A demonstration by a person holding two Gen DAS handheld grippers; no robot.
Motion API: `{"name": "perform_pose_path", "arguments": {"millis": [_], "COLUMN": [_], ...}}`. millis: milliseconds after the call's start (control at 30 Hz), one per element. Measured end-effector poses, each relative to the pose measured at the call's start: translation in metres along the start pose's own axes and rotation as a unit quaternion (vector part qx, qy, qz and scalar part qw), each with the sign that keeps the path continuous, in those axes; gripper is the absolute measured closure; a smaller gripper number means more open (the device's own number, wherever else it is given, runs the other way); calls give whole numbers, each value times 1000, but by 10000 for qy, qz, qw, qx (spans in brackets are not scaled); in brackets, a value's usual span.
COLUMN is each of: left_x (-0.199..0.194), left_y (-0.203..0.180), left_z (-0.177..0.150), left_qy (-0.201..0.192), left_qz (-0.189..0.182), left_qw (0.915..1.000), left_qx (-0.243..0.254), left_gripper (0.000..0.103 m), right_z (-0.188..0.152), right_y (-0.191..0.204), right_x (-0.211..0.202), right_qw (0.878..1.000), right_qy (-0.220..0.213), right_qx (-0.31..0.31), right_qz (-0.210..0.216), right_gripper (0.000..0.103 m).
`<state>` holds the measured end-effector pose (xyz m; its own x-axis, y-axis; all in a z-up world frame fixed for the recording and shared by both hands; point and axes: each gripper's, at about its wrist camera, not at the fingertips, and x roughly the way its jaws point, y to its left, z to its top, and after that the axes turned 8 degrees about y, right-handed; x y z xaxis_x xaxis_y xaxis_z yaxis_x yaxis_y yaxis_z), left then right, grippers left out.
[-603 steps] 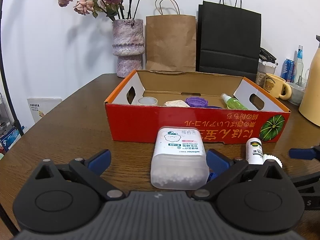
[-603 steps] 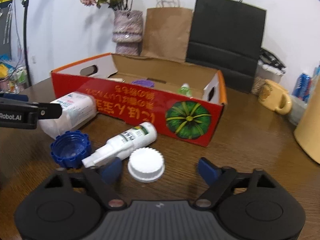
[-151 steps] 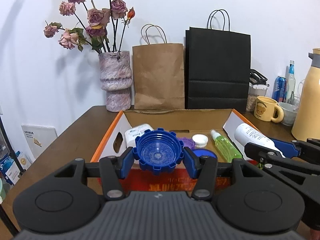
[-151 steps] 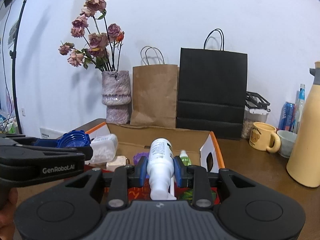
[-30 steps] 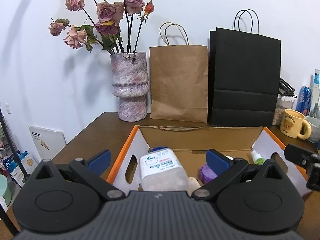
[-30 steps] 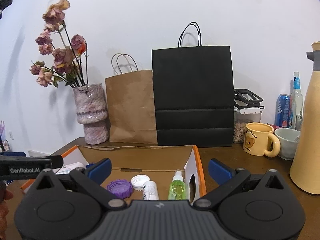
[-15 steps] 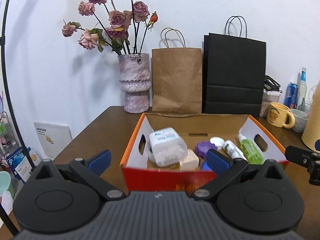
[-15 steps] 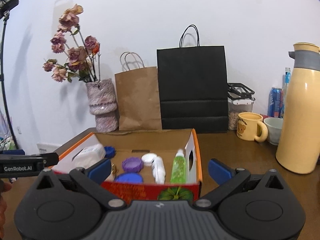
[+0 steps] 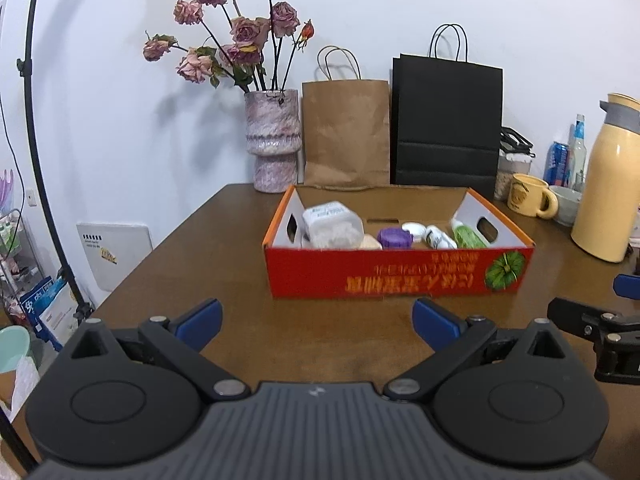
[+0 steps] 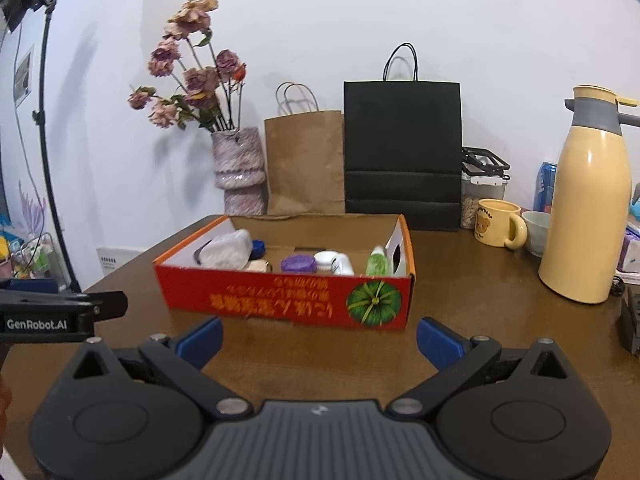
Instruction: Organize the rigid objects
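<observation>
Left gripper [image 9: 316, 318]: its blue-tipped fingers are standing spread wide apart with nothing between them, hanging over the bare table in front of the box.
Right gripper [image 10: 318, 338]: its fingers are likewise gaping wide and carrying nothing, facing the box's red front wall from a short way back.
Box [image 9: 400, 274]: a shallow red and orange cardboard box is sitting on the brown table [image 9: 224, 268], its printed front turned toward both cameras.
Cotton swab tub [image 9: 332, 224]: a clear tub with a white label is lying tilted at the left end of the box, beside the side wall's hand hole.
Purple lid [image 9: 394, 237]: it is lying near the middle of the box floor.
White cap [image 9: 414, 228]: it is resting just to the right of the purple lid.
White bottle [image 9: 438, 238]: it is lying on its side between the white cap and the green bottle.
Green bottle [image 9: 464, 234]: it is lying along the right end of the box.
Blue lid [image 10: 258, 247]: only an edge is showing behind the tub.
Surroundings: a vase [image 9: 272, 140] of dried roses, a brown paper bag [image 9: 346, 132] and a black paper bag [image 9: 446, 128] are standing behind the box; a yellow mug [image 10: 498, 222] and a cream flask [image 10: 588, 208] are standing well to the right.
</observation>
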<state>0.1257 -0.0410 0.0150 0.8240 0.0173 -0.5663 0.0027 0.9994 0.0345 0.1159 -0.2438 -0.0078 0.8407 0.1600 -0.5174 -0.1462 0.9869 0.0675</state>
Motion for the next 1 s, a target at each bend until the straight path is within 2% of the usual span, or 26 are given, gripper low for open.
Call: {"name": "perform_pose_path", "arguments": {"millis": [400, 1000], "left_x": [-24, -27], "left_y": [2, 3], "left_z": [-24, -27], "left_qy": [93, 106], "left_qz": [-32, -23], "left_qw": [9999, 9999], "left_qx": [37, 25], "left_gripper": [0, 0], "right_z": [-16, -16], "right_y": [11, 14], "right_x": [-26, -29], "right_qw": [10000, 9999], "right_qy": [-9, -12], "right_qx": [-89, -116], "right_qz": [5, 15], "right_gripper": [0, 0]}}
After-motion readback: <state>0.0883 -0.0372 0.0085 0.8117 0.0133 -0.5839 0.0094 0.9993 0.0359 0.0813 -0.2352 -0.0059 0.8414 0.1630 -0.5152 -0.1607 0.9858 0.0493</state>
